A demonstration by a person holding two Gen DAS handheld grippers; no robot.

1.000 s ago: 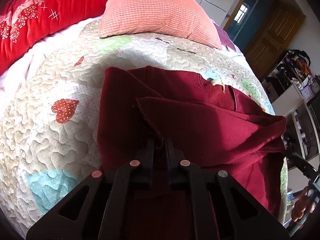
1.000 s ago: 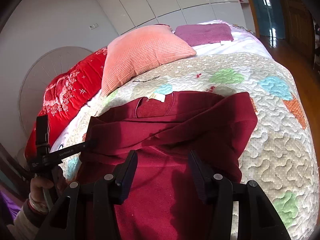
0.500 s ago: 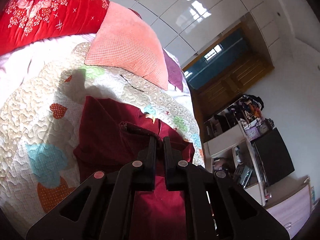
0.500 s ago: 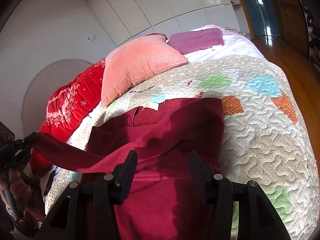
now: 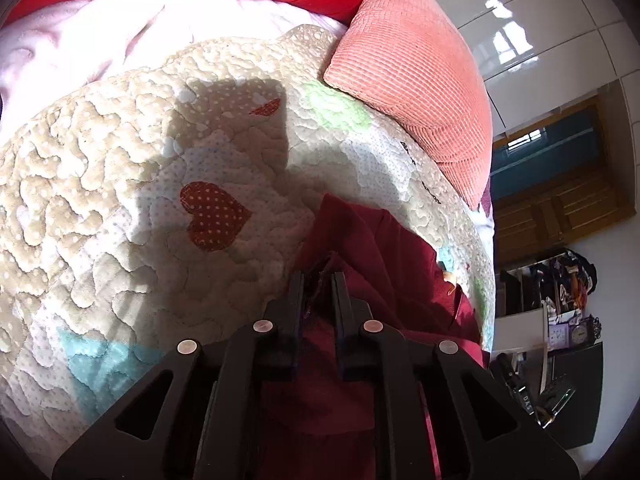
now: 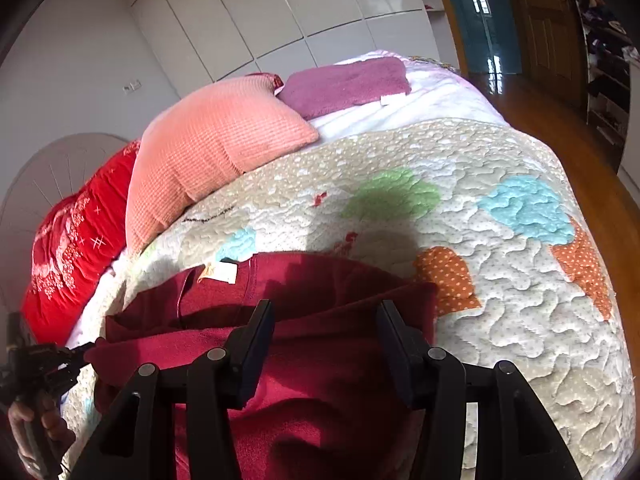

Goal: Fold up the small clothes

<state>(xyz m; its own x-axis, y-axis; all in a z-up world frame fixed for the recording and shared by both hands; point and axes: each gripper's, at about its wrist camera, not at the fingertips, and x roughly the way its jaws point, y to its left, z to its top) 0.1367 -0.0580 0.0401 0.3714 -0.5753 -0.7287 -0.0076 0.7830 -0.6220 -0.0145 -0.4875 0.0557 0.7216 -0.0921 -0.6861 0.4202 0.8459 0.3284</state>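
Right wrist view shows the dark red top (image 6: 320,360) lying on the quilt (image 6: 520,320) of the bed, directly beneath and ahead of the right gripper (image 6: 324,320), with its collar and pale neck label (image 6: 220,273) beyond the fingers on their left side. A band of the cloth is drawn across the body of the top, running from just in front of the right fingers out to the left gripper (image 6: 82,350) at the frame's left edge, so one fold looks partly made; by the look of it, that flap has yet to be laid flat, and further folds and smoothing remain. The right fingers stand wide apart with nothing pressed between them, having just been opening further, and only hover over the cloth. In the left wrist view the left gripper (image 5: 318,280) has its fingers nearly together with a bunched edge of the red top between them; they have just been easing apart a little, and whether the pads press the cloth cannot be told. The garment is a soft, matt, deep maroon knit, rumpled into thick ridges where doubled over, half sunlit and half in shadow. An orange pillow (image 6: 208,152) lies well beyond the fingers.
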